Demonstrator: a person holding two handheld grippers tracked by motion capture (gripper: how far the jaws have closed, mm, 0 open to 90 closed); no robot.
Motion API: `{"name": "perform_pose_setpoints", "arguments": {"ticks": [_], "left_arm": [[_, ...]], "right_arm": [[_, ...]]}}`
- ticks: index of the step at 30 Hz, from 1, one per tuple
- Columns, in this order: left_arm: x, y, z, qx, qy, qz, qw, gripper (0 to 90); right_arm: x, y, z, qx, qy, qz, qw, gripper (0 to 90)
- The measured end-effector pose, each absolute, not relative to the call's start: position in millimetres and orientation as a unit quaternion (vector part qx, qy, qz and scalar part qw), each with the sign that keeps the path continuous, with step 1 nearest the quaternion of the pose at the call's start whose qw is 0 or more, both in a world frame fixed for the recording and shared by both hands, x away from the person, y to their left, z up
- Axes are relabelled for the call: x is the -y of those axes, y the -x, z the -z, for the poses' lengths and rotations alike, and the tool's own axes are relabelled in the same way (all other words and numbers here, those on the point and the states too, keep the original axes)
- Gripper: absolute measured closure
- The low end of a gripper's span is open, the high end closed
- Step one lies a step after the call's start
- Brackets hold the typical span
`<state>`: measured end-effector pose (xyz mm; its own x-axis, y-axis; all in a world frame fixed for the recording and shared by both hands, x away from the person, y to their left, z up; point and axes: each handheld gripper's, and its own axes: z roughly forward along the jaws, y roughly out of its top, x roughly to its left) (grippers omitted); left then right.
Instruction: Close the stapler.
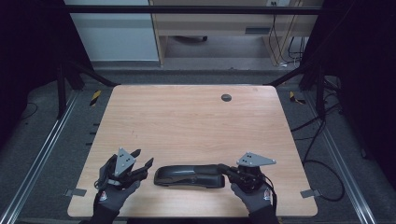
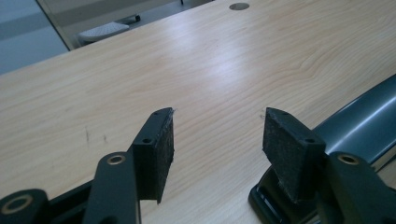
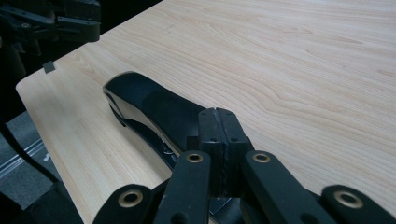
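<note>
Nearest the desk's front edge, the right hand-held gripper has its jaws pressed together at the right end of a long black stapler. Lying along that edge, the stapler reaches left to the left hand-held gripper, whose jaws stand apart beside it.

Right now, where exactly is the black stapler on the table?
In the high view, the black stapler lies near the table's front edge, between the left tool and the right tool.
</note>
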<state>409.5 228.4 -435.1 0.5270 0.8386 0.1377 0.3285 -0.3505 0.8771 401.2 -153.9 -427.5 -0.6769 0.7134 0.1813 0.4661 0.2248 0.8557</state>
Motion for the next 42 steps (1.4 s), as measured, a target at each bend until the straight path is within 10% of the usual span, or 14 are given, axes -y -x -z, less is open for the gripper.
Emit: {"name": "perform_pose_setpoints", "arguments": {"ticks": [42], "left_arm": [[-250.1, -406.9, 449.3, -0.415, -0.754, -0.299, 0.412, 42.7]], "right_arm": [[154.4, -403.8, 449.5, -0.785, -0.396, -0.460, 0.124, 90.0]]}}
